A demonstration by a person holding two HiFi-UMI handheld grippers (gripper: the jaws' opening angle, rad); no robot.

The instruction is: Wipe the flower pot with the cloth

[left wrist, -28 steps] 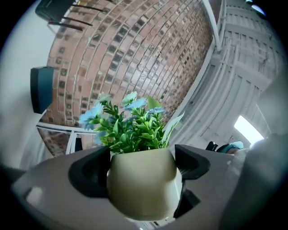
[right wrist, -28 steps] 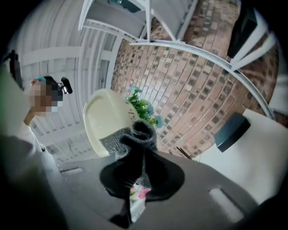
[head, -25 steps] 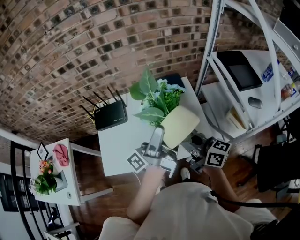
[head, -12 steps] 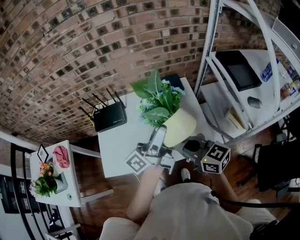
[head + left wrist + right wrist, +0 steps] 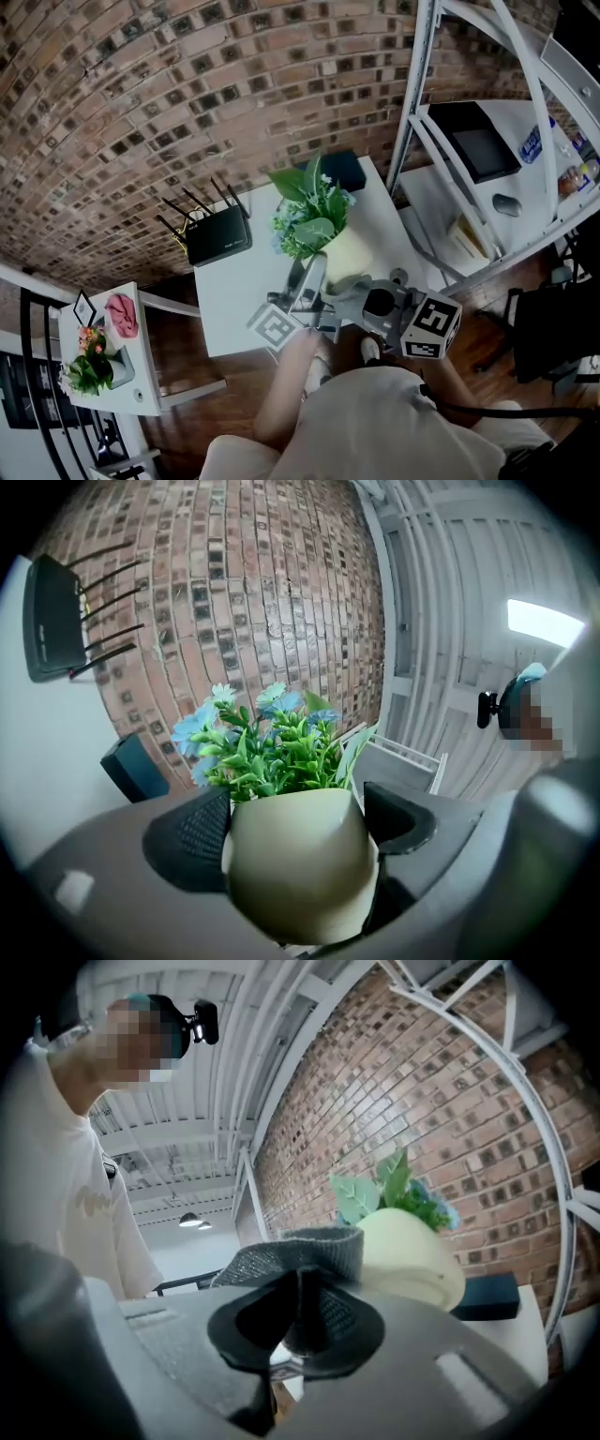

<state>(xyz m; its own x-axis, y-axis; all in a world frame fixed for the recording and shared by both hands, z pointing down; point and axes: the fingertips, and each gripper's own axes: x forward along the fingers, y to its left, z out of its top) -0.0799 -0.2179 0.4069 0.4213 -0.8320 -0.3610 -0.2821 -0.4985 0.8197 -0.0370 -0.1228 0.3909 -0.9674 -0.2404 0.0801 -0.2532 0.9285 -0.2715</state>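
A cream flower pot (image 5: 349,255) with green leaves and blue flowers (image 5: 309,208) is held above the white table (image 5: 234,291). My left gripper (image 5: 312,274) is shut on the flower pot (image 5: 298,864), with a black pad (image 5: 192,838) pressed against each side. My right gripper (image 5: 361,298) comes in from the right, shut on a folded grey cloth (image 5: 345,285). In the right gripper view the cloth (image 5: 300,1252) sticks up from the shut jaws of the right gripper (image 5: 300,1314) and lies against the side of the pot (image 5: 417,1260).
A black router (image 5: 217,236) and a dark box (image 5: 339,169) stand at the back of the table by the brick wall. A white metal shelf frame (image 5: 412,122) rises at the right. A small side table (image 5: 141,375) with a pink cloth and a plant is at the left.
The pot has swung from a strong tilt to nearly upright and moved a little left. My right gripper has come left with the cloth, up against the pot's side.
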